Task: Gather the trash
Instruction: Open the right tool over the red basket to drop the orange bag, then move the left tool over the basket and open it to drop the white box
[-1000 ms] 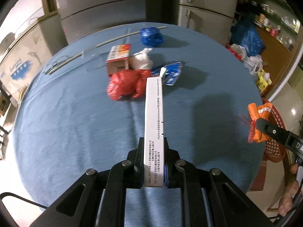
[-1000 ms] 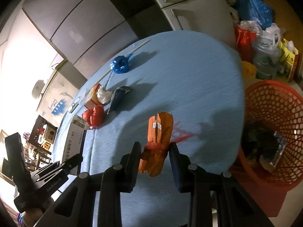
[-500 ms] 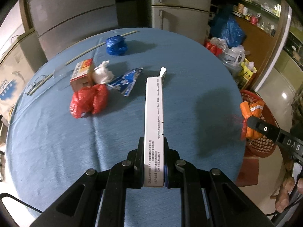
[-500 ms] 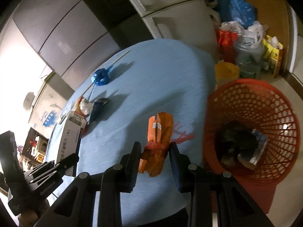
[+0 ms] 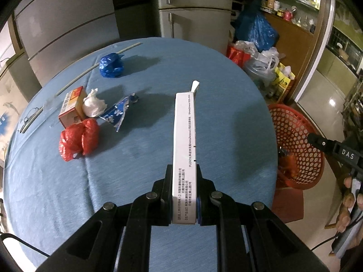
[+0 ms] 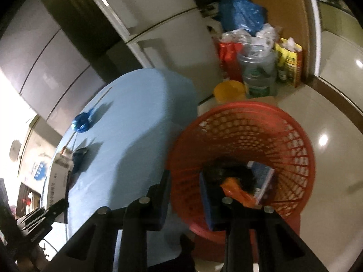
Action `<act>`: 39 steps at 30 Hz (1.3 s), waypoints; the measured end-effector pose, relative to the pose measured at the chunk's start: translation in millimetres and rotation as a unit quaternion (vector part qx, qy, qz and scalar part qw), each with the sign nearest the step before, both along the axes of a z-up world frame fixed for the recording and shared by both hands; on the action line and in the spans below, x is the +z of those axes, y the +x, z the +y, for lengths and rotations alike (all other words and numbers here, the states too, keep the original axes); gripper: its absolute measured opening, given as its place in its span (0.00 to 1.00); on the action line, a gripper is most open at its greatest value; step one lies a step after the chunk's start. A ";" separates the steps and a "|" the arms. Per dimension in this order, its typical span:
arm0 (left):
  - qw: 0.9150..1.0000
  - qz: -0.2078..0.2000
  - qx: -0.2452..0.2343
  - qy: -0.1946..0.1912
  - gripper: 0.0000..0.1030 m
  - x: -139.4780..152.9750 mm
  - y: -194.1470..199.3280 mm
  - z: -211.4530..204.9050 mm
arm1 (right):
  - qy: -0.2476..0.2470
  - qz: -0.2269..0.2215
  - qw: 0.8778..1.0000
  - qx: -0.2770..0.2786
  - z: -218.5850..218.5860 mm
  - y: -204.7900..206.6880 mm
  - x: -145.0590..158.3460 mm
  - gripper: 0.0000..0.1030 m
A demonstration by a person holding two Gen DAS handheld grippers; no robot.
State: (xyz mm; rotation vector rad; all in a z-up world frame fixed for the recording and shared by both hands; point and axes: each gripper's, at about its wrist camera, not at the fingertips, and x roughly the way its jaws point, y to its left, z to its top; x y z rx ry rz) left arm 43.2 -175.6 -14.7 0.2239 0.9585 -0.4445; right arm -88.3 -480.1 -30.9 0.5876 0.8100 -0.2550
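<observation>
White carton clamped in left claw, orange bag beyond parted, empty right claw

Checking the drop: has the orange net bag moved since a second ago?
Yes. The orange net bag has gone from above the blue table down into the red basket.

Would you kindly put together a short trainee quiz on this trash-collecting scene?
1. True or false: the left gripper is clamped on a long white carton.
2. Where does the orange net bag lie? A) on the blue tablecloth; B) inside the red mesh basket; C) on the floor.
3. Fill in: the crumpled plastic bag nearest the far edge of the table is ___ in colour.

Key: 1 true; 2 B; 3 blue.
</observation>
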 end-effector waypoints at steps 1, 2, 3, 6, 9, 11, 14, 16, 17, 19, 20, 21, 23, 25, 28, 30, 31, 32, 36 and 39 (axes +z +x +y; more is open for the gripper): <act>1.000 0.001 -0.001 0.000 0.15 -0.7 -0.5 -1.4 | 0.003 0.001 1.000 -0.019 -9.7 -4.7 -2.0 0.28; 1.000 0.001 -0.002 0.003 0.15 -1.8 -0.6 -3.6 | 0.004 0.003 0.999 -0.033 -16.8 -8.4 -3.5 0.28; 1.000 0.002 -0.003 0.004 0.15 -2.3 -0.5 -5.0 | 0.009 0.005 0.999 -0.045 -26.1 -12.3 -5.5 0.28; 1.000 0.004 -0.017 0.003 0.15 -1.1 -0.9 -17.1 | 0.017 0.008 0.997 -0.071 -46.5 -23.3 -8.1 0.28; 0.999 0.004 -0.042 0.002 0.15 1.7 -2.8 -38.9 | 0.018 0.006 0.996 -0.085 -56.9 -33.4 -8.1 0.28; 0.998 0.005 -0.059 -0.001 0.15 2.5 -5.0 -53.5 | 0.020 0.007 0.996 -0.087 -60.1 -38.7 -9.5 0.28; 0.995 0.011 -0.097 -0.002 0.15 2.5 -11.5 -85.8 | 0.027 0.010 0.996 -0.089 -61.4 -43.0 -14.0 0.28; 0.993 0.017 -0.120 0.000 0.15 0.6 -16.9 -105.0 | 0.027 0.013 0.995 -0.091 -62.7 -44.3 -15.7 0.28; 0.991 0.022 -0.133 0.002 0.15 -1.3 -20.1 -117.0 | 0.027 0.013 0.995 -0.091 -63.0 -46.1 -15.7 0.28; 0.988 0.031 -0.153 0.005 0.15 -4.3 -25.6 -134.5 | 0.028 0.012 0.995 -0.090 -65.3 -47.1 -15.1 0.28; 0.986 0.033 -0.163 0.007 0.16 -5.9 -28.0 -142.5 | 0.028 0.011 0.995 -0.091 -66.8 -47.0 -14.9 0.28; 0.984 0.035 -0.174 0.011 0.16 -7.4 -30.7 -152.0 | 0.028 0.010 0.995 -0.092 -68.3 -47.8 -14.0 0.28; 0.979 0.049 -0.196 0.018 0.33 -12.0 -33.5 -169.0 | 0.028 0.008 0.995 -0.097 -69.8 -49.9 -13.0 0.28; 0.980 0.045 -0.195 0.018 0.59 -11.9 -34.2 -176.5 | 0.027 0.007 0.995 -0.101 -72.4 -52.2 -12.1 0.28; 0.981 0.033 -0.189 0.002 0.64 -3.9 -32.6 -175.4 | 0.028 0.007 0.994 -0.105 -74.9 -56.6 -12.1 0.28; 0.982 0.033 -0.184 -0.006 0.64 -0.9 -29.5 -170.9 | 0.028 0.009 0.994 -0.107 -75.4 -58.4 -13.2 0.28; 0.984 0.032 -0.178 -0.009 0.64 0.9 -27.7 -166.5 | 0.029 0.009 0.994 -0.106 -75.3 -58.5 -13.8 0.28; 0.985 0.030 -0.170 -0.011 0.64 2.7 -25.5 -160.8 | 0.029 0.010 0.994 -0.106 -75.4 -57.9 -14.0 0.28; 0.989 0.032 -0.141 -0.024 0.64 7.1 -17.1 -140.1 | 0.029 0.011 0.995 -0.098 -68.8 -53.0 -13.1 0.28; 0.991 0.030 -0.126 -0.029 0.64 8.8 -13.8 -124.8 | 0.026 0.010 0.996 -0.088 -61.1 -47.5 -10.7 0.28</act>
